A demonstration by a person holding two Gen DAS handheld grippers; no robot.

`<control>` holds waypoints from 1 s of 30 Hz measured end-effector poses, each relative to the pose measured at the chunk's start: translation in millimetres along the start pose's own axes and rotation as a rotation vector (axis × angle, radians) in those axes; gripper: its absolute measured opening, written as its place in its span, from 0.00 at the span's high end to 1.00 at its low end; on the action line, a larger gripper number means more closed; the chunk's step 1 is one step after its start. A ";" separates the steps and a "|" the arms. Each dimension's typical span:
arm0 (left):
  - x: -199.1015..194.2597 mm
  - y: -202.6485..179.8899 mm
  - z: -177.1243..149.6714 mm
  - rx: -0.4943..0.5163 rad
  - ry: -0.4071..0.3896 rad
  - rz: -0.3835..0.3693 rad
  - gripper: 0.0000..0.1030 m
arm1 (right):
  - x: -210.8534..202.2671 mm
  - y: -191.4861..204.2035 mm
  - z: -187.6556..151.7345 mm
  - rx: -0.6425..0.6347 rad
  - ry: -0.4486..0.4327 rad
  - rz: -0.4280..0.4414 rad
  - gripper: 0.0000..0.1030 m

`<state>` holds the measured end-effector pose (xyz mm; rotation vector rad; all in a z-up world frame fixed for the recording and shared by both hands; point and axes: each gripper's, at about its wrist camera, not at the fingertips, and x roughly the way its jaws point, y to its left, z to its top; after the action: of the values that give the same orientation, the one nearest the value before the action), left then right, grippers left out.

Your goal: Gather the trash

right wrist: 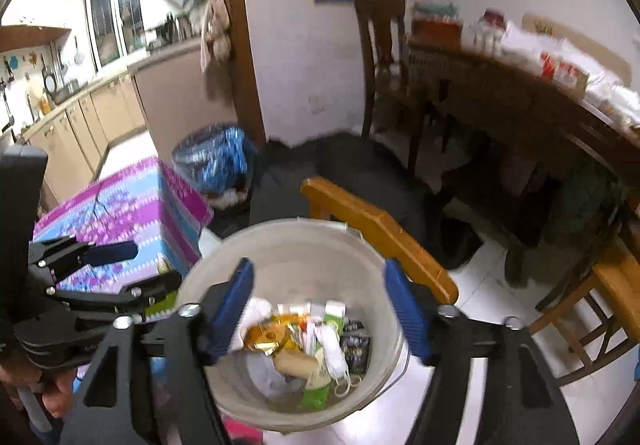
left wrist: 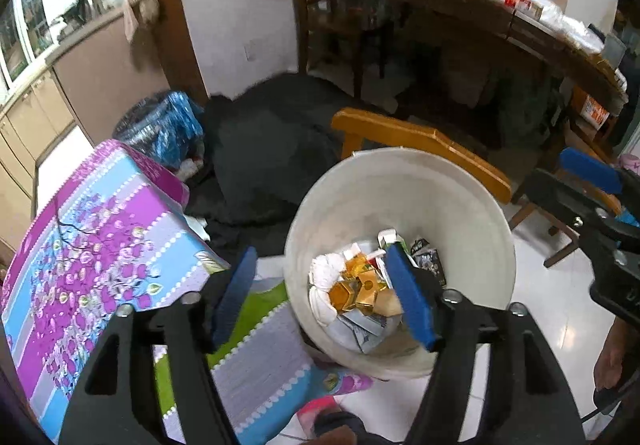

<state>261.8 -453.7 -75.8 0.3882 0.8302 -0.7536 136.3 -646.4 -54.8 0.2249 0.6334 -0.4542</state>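
We observed both grippers positioned above a white bucket [left wrist: 400,197] standing on the pale tiled floor [left wrist: 532,285]. The left gripper [left wrist: 326,293] had its jaws spread wide, with nothing between the blue pads [left wrist: 410,295]; its left pad sat over the patterned table edge and its right pad over the bucket's interior. The right gripper [right wrist: 320,309] likewise had its jaws spread wide and empty, both pads framing the bucket's opening from above.

The trash [left wrist: 360,293] lay at the bottom of the bucket. We identified gold foil wrappers [right wrist: 266,339], a green-and-white packet [right wrist: 318,385], a white face mask [right wrist: 332,353], a dark printed sachet [right wrist: 354,351], a tan cylindrical piece [right wrist: 296,365] and crumpled white paper [left wrist: 324,269]. All of it rested inside the bucket; none touched either gripper.

A table covered by a purple, blue and white floral cloth [left wrist: 92,245] stood just beside the bucket on its left. A wooden chair [left wrist: 420,143] stood behind the bucket, its top rail near the rim. A dark heap of fabric [left wrist: 272,149] lay on the floor beyond, with a blue plastic bag [left wrist: 168,129] beside it. In the right wrist view, the left gripper appeared at the left edge, over the cloth.
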 end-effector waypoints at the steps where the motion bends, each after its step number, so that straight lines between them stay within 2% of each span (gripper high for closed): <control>1: -8.4 3.1 -5.5 -0.004 -0.030 0.007 0.24 | -11.3 4.9 -4.2 0.001 -0.037 -0.007 0.17; 3: -27.4 8.8 -17.9 -0.014 -0.099 0.018 0.14 | -31.7 14.5 -13.9 0.004 -0.096 -0.010 0.09; 5: -44.3 16.1 -31.4 -0.026 -0.151 0.033 0.07 | -51.7 23.8 -26.2 0.008 -0.148 -0.011 0.05; 8: -71.0 31.2 -53.8 -0.071 -0.234 0.061 0.06 | -79.0 36.7 -47.0 0.023 -0.195 0.003 0.05; 10: -82.6 40.8 -66.1 -0.096 -0.261 0.080 0.06 | -96.6 45.0 -62.4 0.025 -0.222 0.004 0.05; 13: -97.2 50.0 -85.6 -0.122 -0.289 0.132 0.06 | -121.3 54.7 -84.5 0.035 -0.253 0.006 0.05; 21: -122.7 58.4 -122.9 -0.144 -0.314 0.143 0.06 | -167.7 80.5 -135.7 0.046 -0.283 0.004 0.05; 30: -138.9 50.4 -141.7 -0.125 -0.342 0.135 0.06 | -187.5 91.9 -156.2 0.017 -0.269 -0.009 0.05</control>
<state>163.8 -275.1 -55.2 0.1935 0.5198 -0.6165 -34.7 -449.5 -56.5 0.1738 0.3678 -0.4889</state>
